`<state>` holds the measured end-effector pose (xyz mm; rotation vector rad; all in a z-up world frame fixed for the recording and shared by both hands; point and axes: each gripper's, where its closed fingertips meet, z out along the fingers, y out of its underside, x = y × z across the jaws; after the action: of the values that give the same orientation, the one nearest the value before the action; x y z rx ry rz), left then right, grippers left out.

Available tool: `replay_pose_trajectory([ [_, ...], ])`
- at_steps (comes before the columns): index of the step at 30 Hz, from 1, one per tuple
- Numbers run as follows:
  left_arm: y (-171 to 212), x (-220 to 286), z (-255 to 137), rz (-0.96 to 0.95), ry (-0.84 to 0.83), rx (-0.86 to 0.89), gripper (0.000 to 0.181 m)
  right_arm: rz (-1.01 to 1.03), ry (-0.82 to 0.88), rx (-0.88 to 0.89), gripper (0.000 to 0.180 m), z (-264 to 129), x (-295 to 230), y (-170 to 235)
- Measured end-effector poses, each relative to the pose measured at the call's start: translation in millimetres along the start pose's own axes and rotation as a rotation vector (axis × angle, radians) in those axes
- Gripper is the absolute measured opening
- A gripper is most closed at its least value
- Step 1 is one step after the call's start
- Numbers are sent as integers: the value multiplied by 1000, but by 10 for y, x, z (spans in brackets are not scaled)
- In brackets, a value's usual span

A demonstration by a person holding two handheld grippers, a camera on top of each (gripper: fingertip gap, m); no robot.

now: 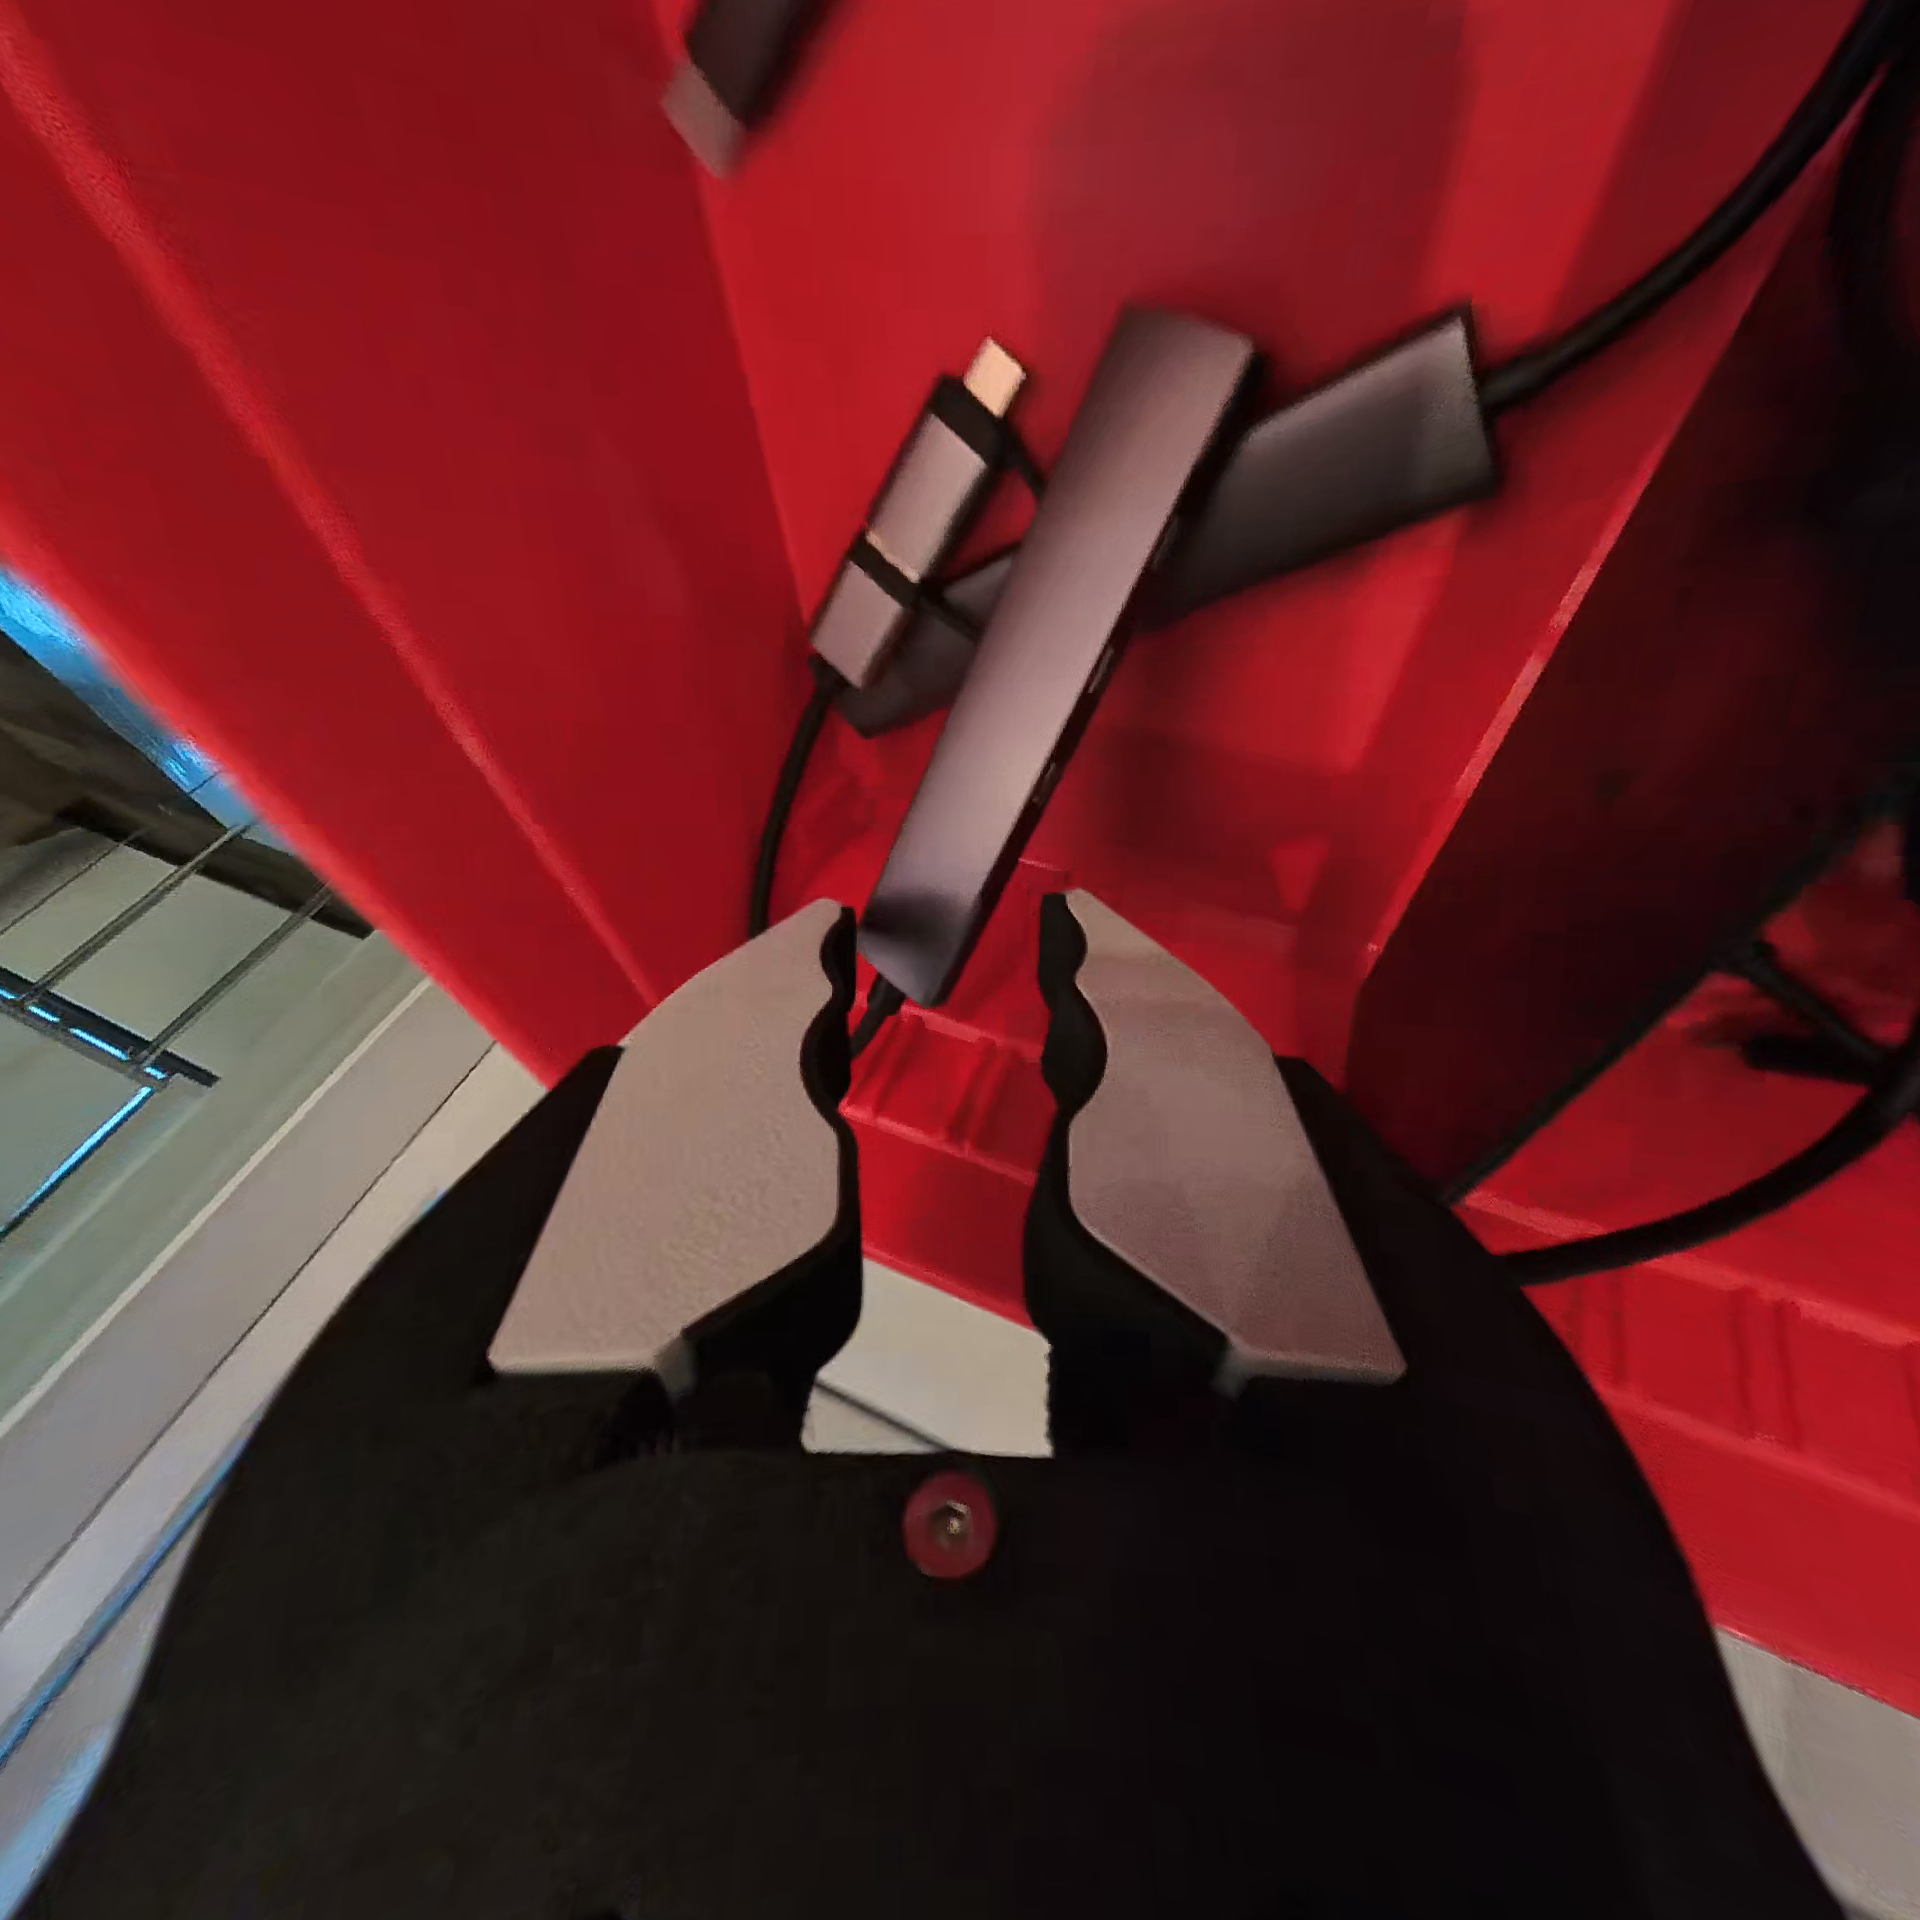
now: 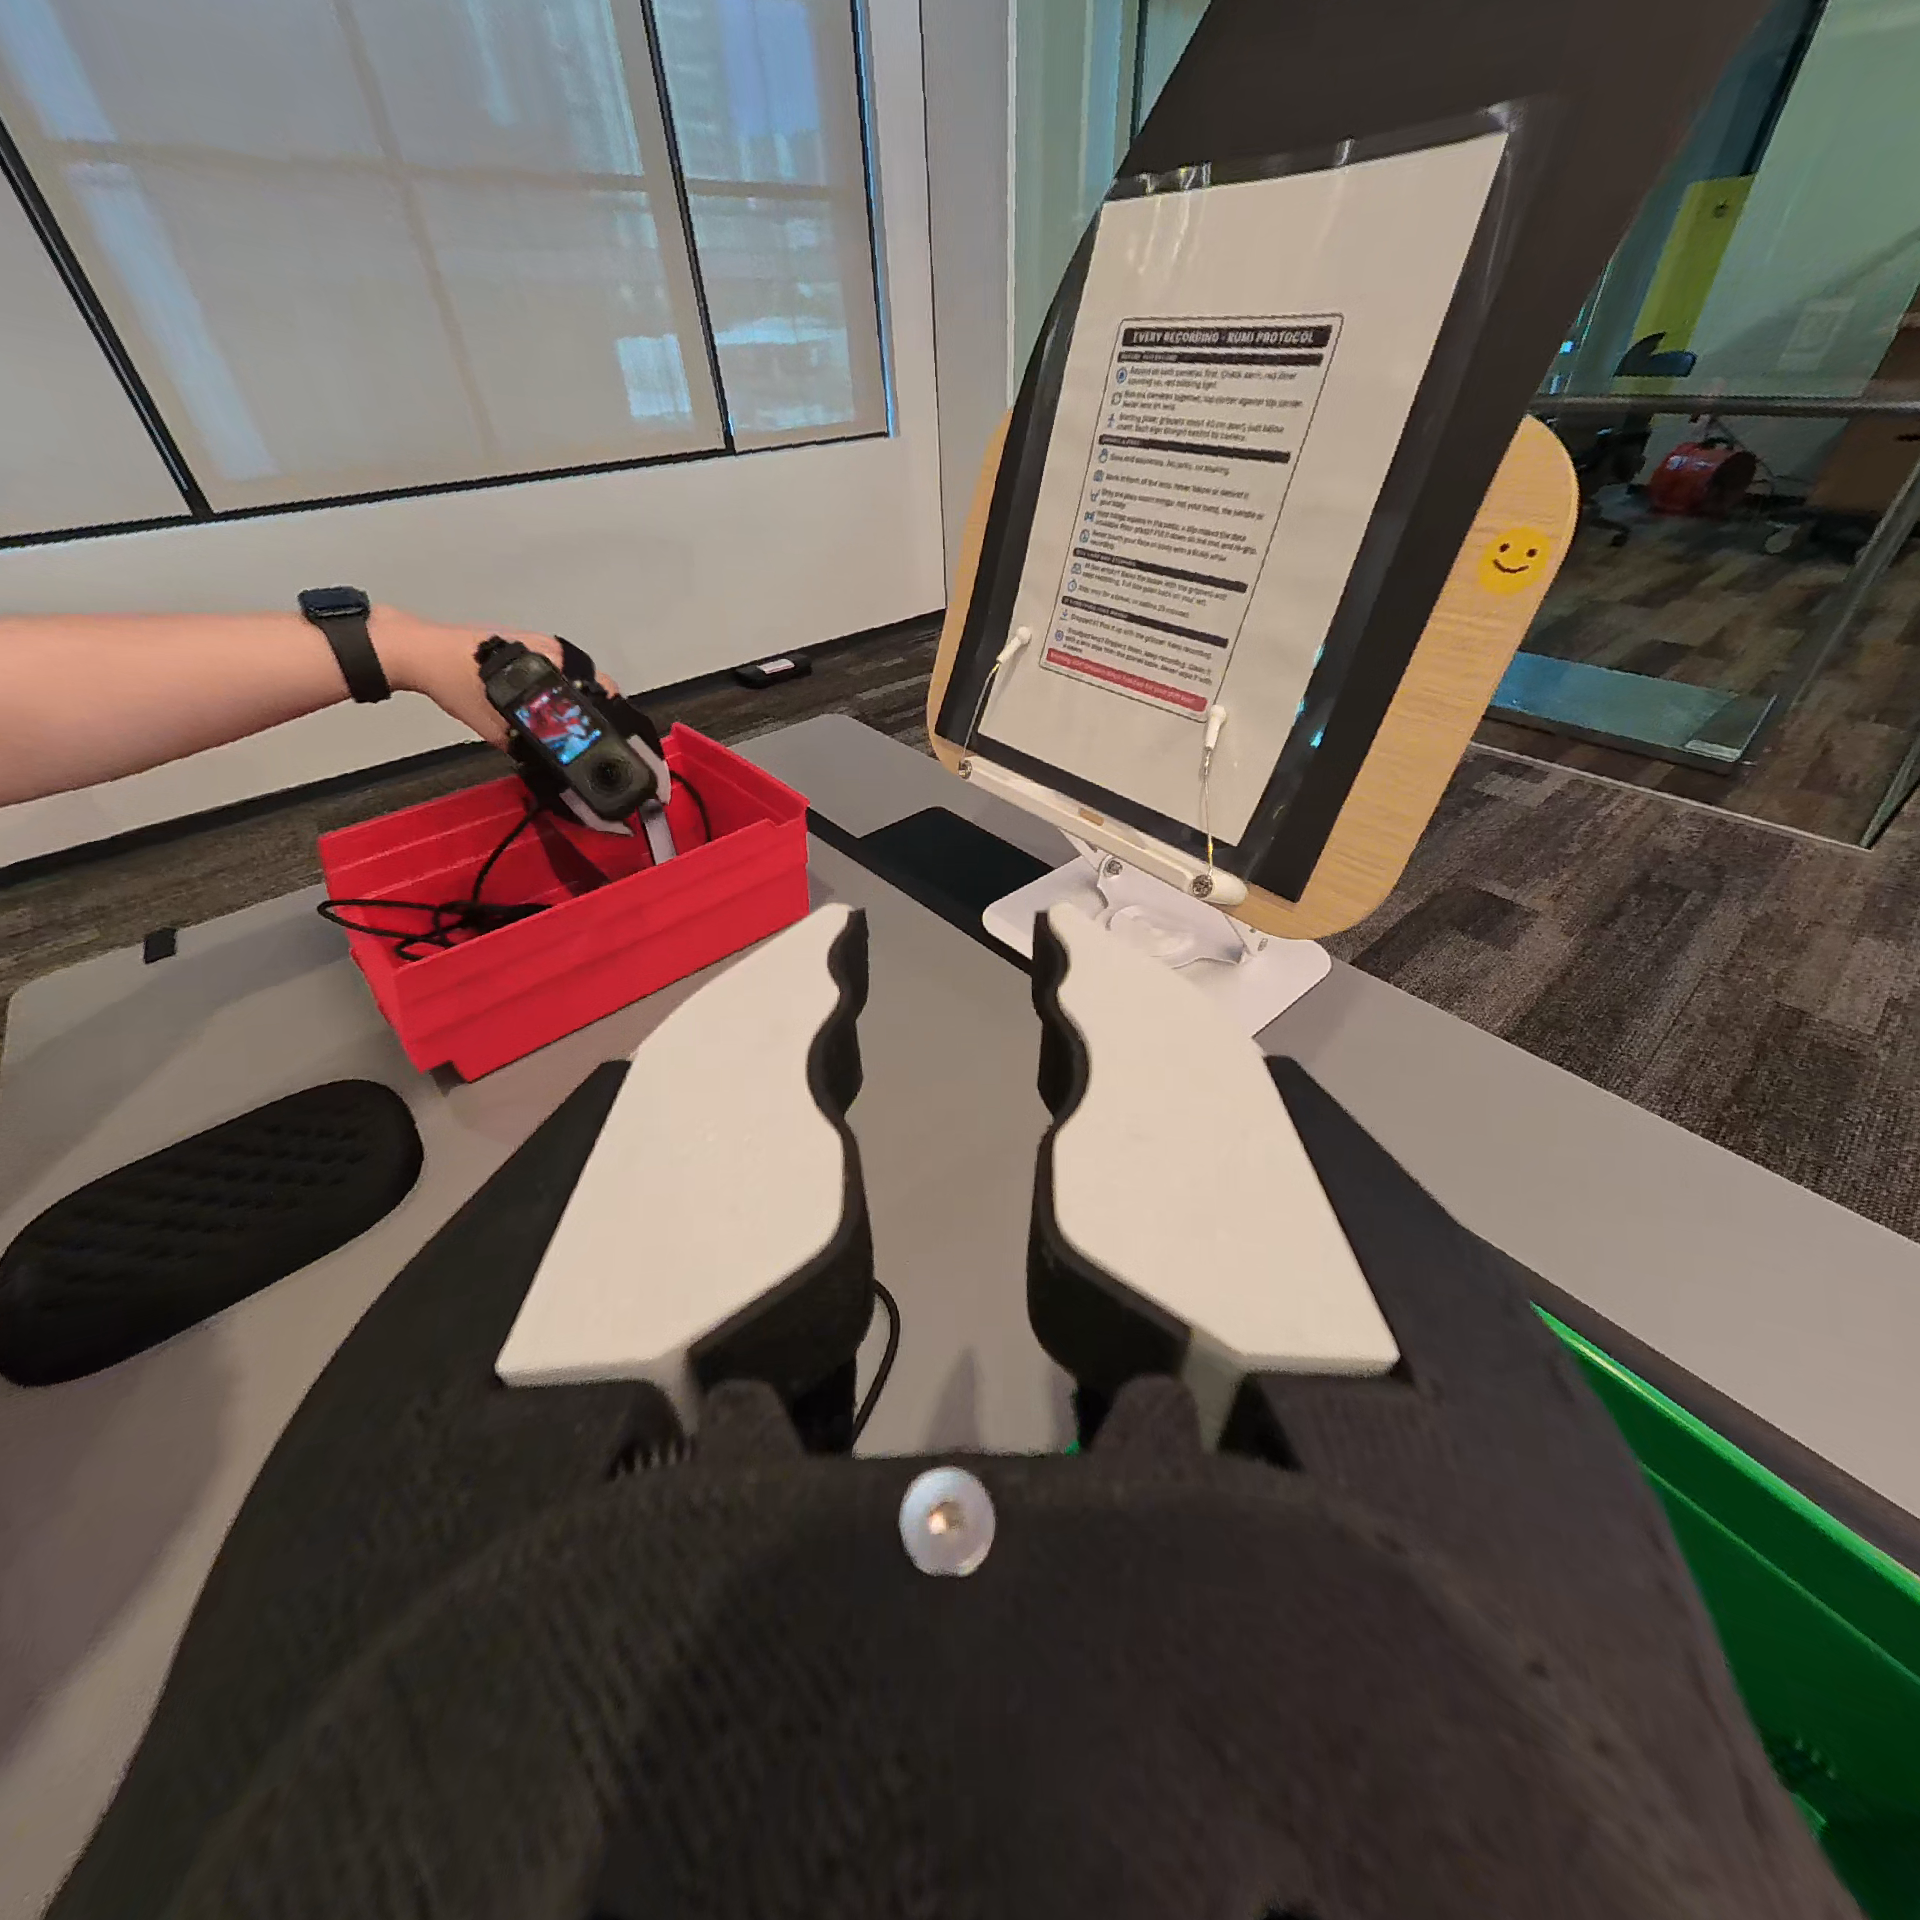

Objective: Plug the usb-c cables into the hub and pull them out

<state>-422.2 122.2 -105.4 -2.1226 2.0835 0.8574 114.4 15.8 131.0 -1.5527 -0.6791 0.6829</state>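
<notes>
In the left wrist view a long grey hub [image 1: 1049,665] lies inside a red bin [image 1: 468,416], leaning on a second grey adapter [image 1: 1361,457] with a black cable [image 1: 1714,239]. A grey plug with a bare USB-C tip [image 1: 914,509] lies to its left. My left gripper [image 1: 948,920] is open, its fingertips either side of the hub's near end, not closed on it. In the right wrist view my right gripper [image 2: 949,930] is open and empty above the grey table [image 2: 1558,1195]. The left gripper [image 2: 613,790] shows there, reaching into the red bin [image 2: 582,935].
A document stand with a printed sheet [image 2: 1195,520] stands at the table's back right. A black padded rest [image 2: 197,1216] lies at the left. A green bin [image 2: 1787,1590] sits at the right table edge. Black cables [image 2: 436,914] hang over the red bin's side. The grippers' ends are close to 60 centimeters from one another.
</notes>
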Motion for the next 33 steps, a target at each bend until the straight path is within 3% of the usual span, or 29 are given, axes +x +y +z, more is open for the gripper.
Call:
replay_pose_trajectory([
  [6, -46, 21, 177, 122, -7, -77, 36, 12, -9, 0, 31, -1, 21, 11],
  [8, -83, -4, 202, 132, -22, -78, 24, 15, -11, 10, 31, -18, 26, -3],
  [15, -40, -70, 87, 166, -82, -137, 22, 28, -9, 45, 31, -113, 75, -51],
  [23, 213, -326, -610, 49, -133, -250, 19, 39, -19, 104, 31, -260, 82, -149],
  [25, 195, -365, -842, -10, -134, -213, 9, 37, -22, 124, 31, -312, 73, -183],
  [33, -45, -544, -1957, -169, -327, -45, 9, 59, -20, 208, 30, -554, 101, -303],
])
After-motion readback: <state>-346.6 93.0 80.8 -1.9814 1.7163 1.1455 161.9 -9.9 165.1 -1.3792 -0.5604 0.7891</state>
